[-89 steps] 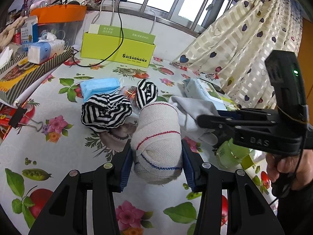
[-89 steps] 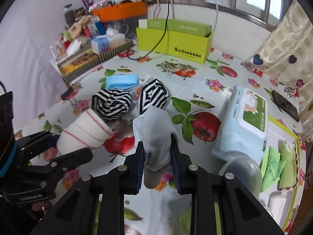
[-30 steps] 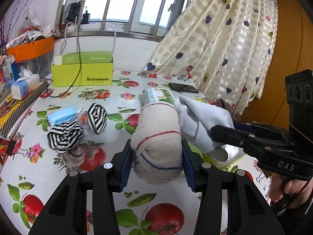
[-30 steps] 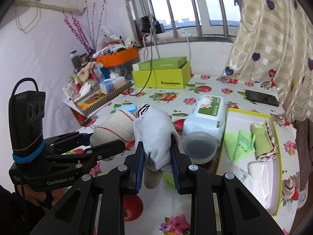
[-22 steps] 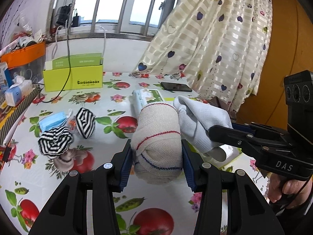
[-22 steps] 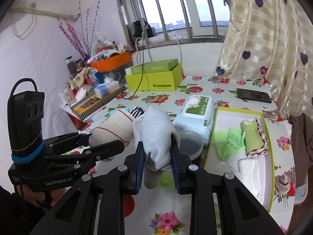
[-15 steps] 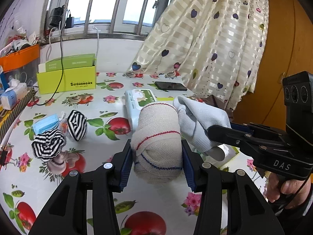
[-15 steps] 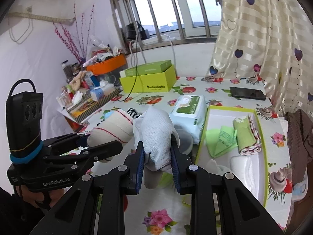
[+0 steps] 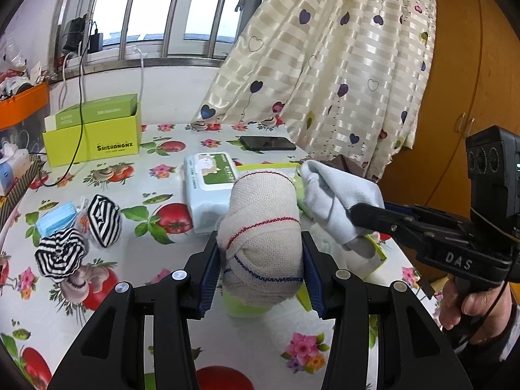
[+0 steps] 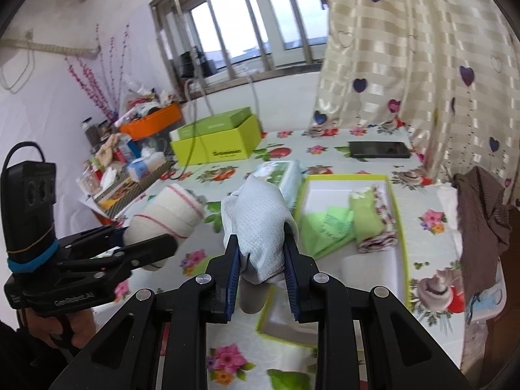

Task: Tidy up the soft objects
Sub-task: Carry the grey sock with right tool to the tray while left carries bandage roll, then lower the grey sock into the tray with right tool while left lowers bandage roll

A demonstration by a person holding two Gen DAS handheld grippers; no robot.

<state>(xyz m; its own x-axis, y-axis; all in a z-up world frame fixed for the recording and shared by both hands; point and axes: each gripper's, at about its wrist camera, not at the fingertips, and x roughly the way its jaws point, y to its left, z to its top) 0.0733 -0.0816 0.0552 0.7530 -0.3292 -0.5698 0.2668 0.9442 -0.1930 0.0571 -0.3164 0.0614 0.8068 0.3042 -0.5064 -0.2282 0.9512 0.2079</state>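
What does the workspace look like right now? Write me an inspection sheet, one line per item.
Surface: table under a fruit-and-flower print cloth.
Job's things: beige bandage roll and pale grey sock both held; green-rimmed tray holds folded cloths; striped scrunchies on the table.
Clutter: wipes pack, phone, green box, face mask.
Grippers: left gripper shut on the roll; right gripper shut on the sock.
Cables: black cable draped over the green box.
Surroundings: barred window, heart-print curtain.

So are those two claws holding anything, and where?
Left gripper clamps a bandage roll by its sides; right gripper pinches a pale sock near its lower end.
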